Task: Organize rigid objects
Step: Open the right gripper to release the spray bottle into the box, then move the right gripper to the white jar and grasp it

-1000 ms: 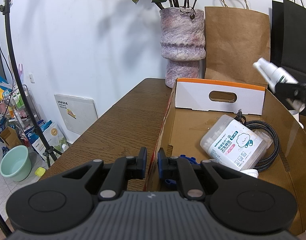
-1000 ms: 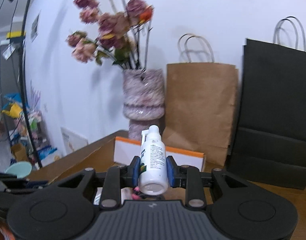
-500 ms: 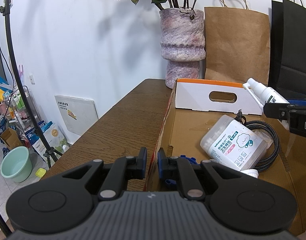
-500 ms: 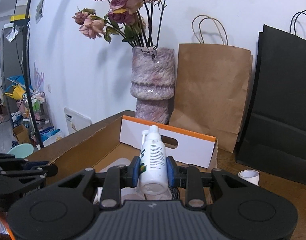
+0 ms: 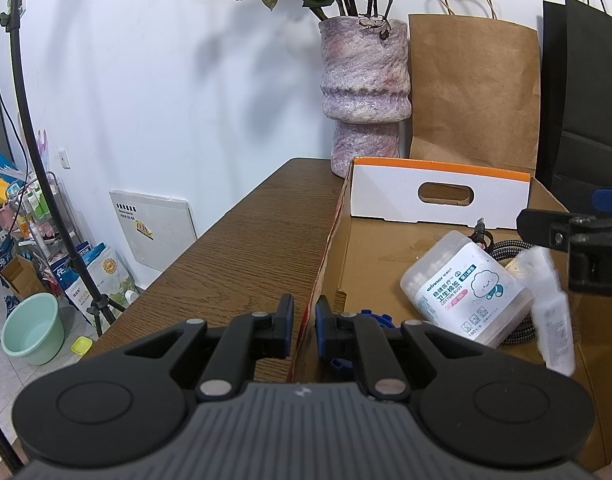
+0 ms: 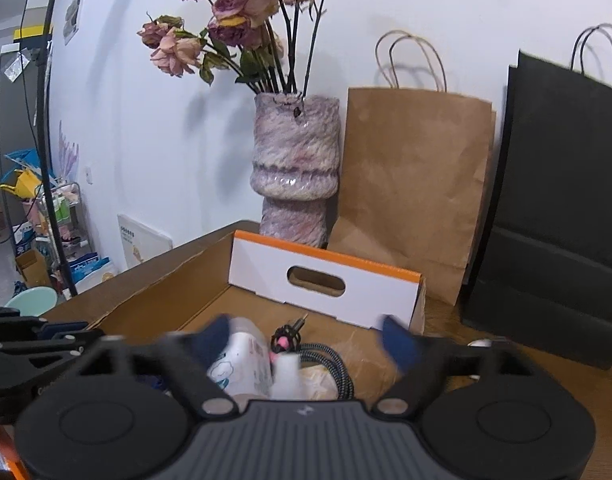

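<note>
Straddling the near wall of the cardboard box [image 5: 385, 248], left tongs [image 5: 304, 322] sit clamped together on it. Right tongs [image 6: 306, 338] have just been opening, now wide apart; white spray bottle [image 5: 551, 312], blurred, free between them, beside the cotton-bud tub [image 5: 463, 288] inside the box.

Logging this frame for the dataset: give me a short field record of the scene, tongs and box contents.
left tongs: shut on the near wall of the cardboard box
right tongs: have just been opening, now wide, pads off the spray bottle
spray bottle: blurred, released over the box beside the cotton bud tub
cotton bud tub: lying on its side in the box
braided cable: in the box, behind the tub
</note>
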